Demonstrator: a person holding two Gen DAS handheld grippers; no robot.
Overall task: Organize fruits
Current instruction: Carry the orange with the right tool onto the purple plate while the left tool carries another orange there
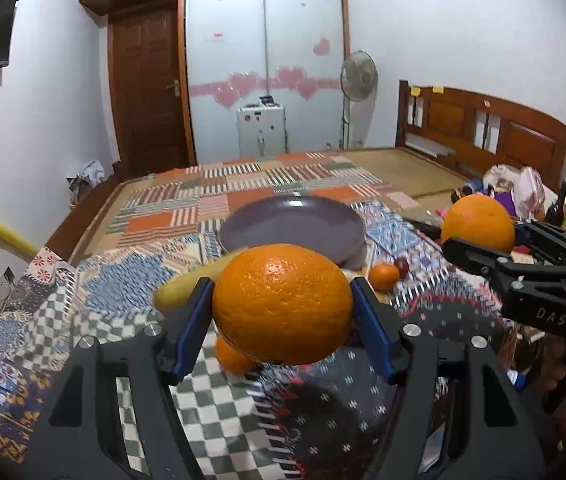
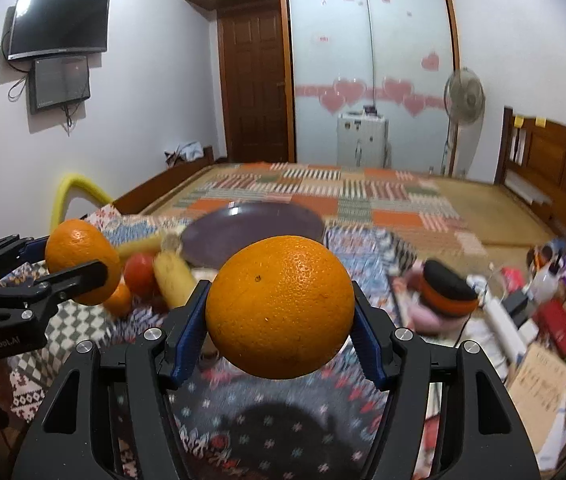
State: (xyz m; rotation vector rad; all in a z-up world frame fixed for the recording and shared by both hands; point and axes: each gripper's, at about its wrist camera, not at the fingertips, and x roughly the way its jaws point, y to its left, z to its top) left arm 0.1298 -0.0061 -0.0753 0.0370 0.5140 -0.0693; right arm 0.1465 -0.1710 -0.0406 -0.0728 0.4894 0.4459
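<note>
Left gripper (image 1: 282, 304), marked "GenRobot.AI", clamps an orange (image 1: 283, 304). Right gripper (image 2: 279, 308), marked "DAS", clamps a second orange (image 2: 280, 307). Plate (image 1: 267, 224) lies beyond.

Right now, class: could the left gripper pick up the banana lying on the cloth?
Probably not yet. The left gripper is shut on an orange, so its jaws are full; the banana lies free below, in front of the plate.

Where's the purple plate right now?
In the left wrist view the purple plate sits centre on the patterned blanket, just beyond the banana.
</note>
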